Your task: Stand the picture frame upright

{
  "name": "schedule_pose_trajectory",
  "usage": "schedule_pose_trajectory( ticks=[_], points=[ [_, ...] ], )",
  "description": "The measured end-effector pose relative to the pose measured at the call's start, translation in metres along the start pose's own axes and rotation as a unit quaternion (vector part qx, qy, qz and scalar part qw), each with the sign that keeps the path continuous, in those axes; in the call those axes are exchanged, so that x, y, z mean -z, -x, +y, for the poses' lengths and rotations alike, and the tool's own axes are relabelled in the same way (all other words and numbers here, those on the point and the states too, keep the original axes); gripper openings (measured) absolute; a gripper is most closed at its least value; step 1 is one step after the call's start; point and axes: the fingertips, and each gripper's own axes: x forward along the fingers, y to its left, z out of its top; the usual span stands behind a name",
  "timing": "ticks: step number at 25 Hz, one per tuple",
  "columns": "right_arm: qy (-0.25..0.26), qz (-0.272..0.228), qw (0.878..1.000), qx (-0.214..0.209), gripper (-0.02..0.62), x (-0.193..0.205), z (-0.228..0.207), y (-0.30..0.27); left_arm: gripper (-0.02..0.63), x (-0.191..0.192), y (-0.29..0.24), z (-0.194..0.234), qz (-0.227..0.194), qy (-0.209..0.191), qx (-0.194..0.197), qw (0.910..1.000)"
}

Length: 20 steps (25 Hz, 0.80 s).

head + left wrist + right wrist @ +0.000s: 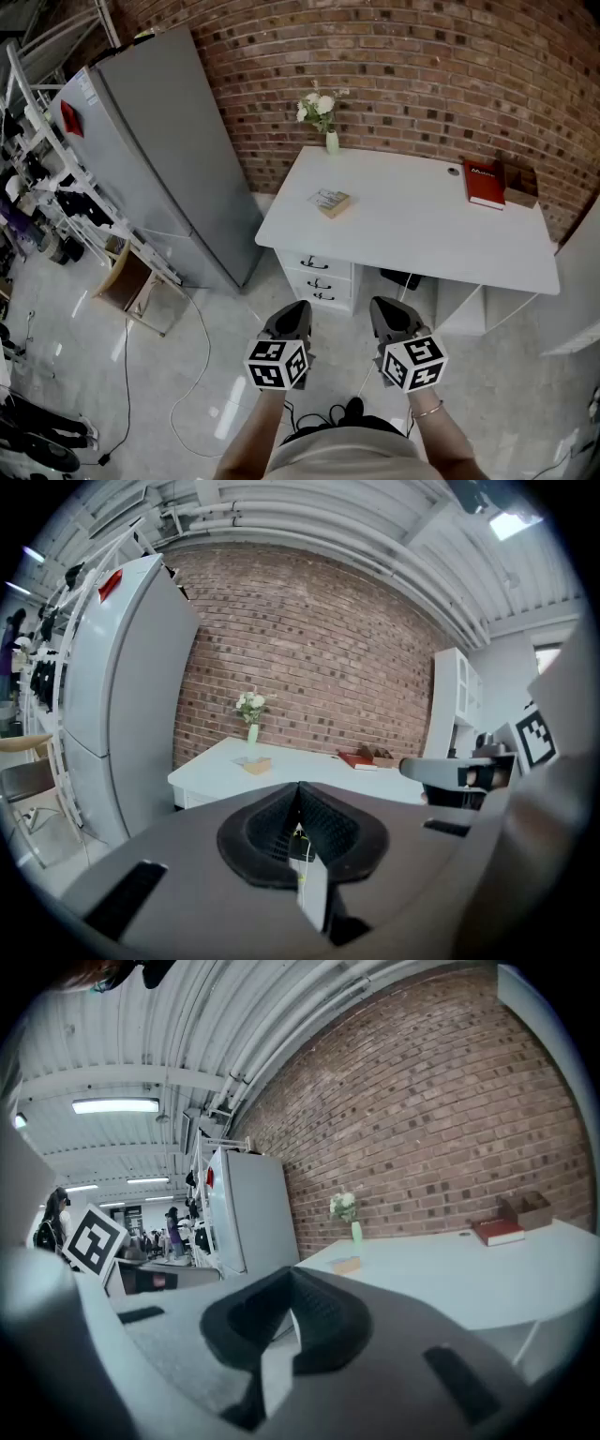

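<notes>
One picture frame (330,202), small, indistinct

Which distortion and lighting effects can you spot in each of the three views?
Head view: the brick wall bows in a curve, and pale glare patches sit on the floor. Left gripper view: black vignetted corners, a blown-out ceiling light. Right gripper view: the white desk looks stretched; a fluorescent tube glares.

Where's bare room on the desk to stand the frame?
The wide middle and front of the desk, between the lying picture frame and the red book, is bare. The back edge is busier: flower vase left, book and brown box right.
</notes>
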Motion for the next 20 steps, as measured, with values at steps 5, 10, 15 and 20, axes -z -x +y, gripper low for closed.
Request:
schedule_pose_trajectory(
  ticks=[5,10,15,20],
  points=[
    [-0.004,0.001,1.000,0.003,0.002,0.002,-0.010,0.002,-0.008,0.002,-0.005,-0.009,0.001,-0.009,0.002,1.0000],
    [-0.016,-0.004,1.000,-0.005,0.002,0.002,-0.014,0.007,-0.008,-0.003,-0.004,-0.013,-0.009,0.004,-0.003,0.9999],
    [-0.045,-0.031,0.998,-0.008,0.003,-0.004,-0.023,0.009,0.010,-0.010,-0.008,-0.012,-0.012,0.042,0.000,0.9990],
    [-0.048,-0.050,0.998,0.010,0.027,-0.017,-0.039,0.005,0.073,-0.009,-0.015,-0.005,-0.008,0.045,-0.018,0.9988]
  ],
)
